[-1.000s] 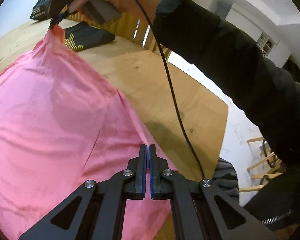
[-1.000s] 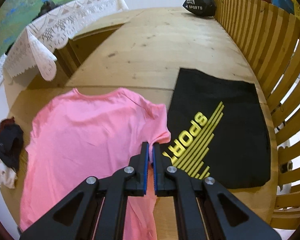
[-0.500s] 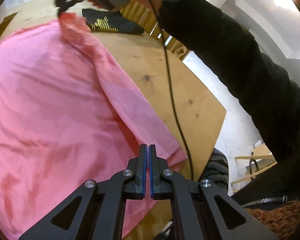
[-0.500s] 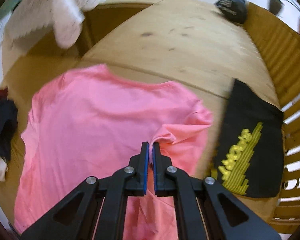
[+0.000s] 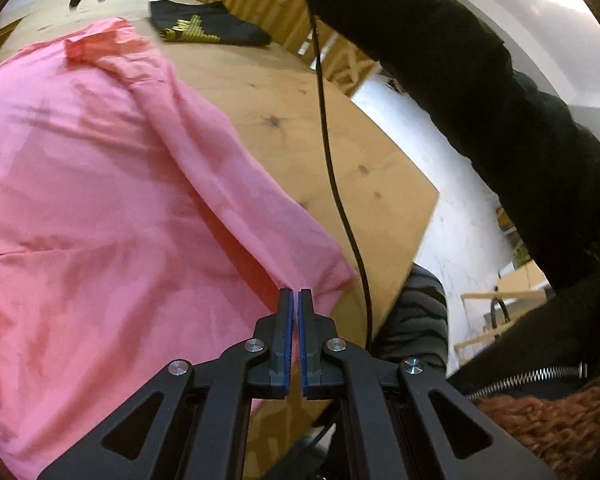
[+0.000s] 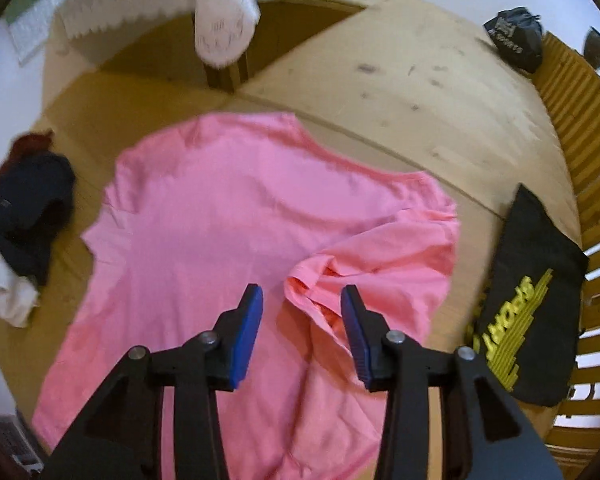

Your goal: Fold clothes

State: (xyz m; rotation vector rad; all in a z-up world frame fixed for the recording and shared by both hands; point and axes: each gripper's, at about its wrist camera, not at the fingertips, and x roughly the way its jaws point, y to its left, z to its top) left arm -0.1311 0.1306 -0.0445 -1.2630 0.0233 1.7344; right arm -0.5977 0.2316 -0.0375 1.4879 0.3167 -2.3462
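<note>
Right side of pink shirt (image 6: 220, 216) folded in; other side left. Right tool (image 6: 302, 300) just opening, sleeve dropped; left tool (image 5: 294, 300) still clamps hem.

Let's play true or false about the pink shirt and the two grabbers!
1. The right gripper is open. True.
2. The pink T-shirt is folded into a small neat square. False: it is mostly spread out, with only one sleeve side turned over onto it.
3. The left gripper is shut on the shirt's lower edge. True.
4. The black garment with yellow print lies on top of the pink shirt. False: it lies beside it on the wooden table.
</note>
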